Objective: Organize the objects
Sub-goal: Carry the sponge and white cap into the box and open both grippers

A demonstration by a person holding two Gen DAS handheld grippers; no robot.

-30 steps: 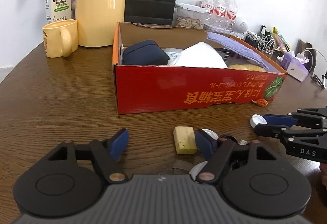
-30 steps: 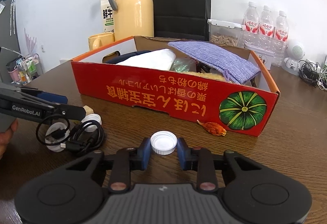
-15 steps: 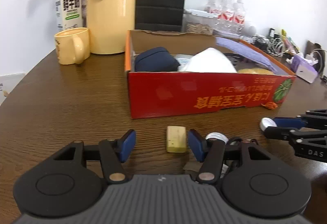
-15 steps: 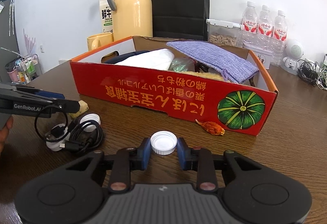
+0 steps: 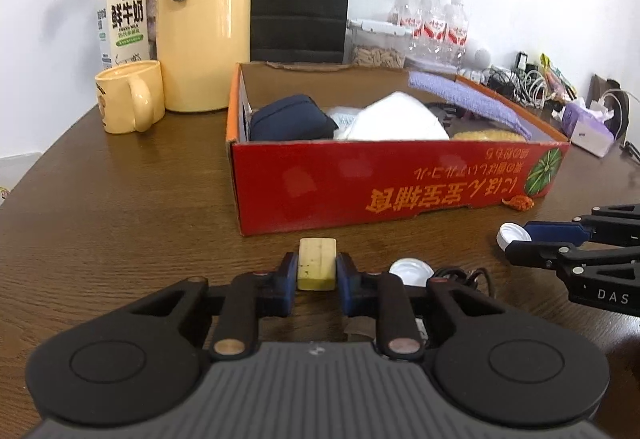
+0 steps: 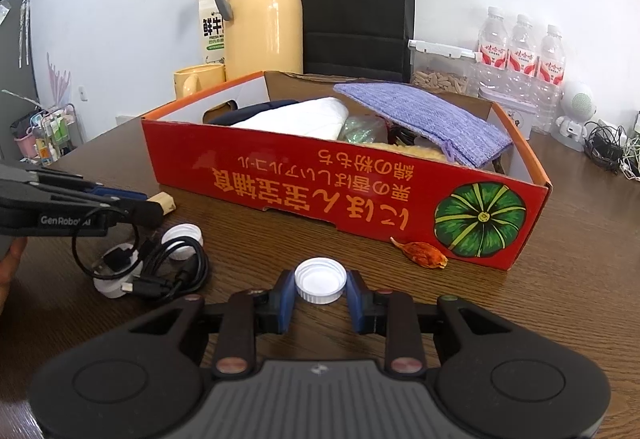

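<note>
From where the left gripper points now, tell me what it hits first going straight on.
The left gripper is closing around the yellow block, so that goes with it. Beyond it, the red box front wall looks first in line, though pointing downward it may meet the table sooner.

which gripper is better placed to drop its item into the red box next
Right, probably. The right gripper is shut on the white bottle cap, while the left gripper is closing around the yellow block. Both sit before the red box.
</note>
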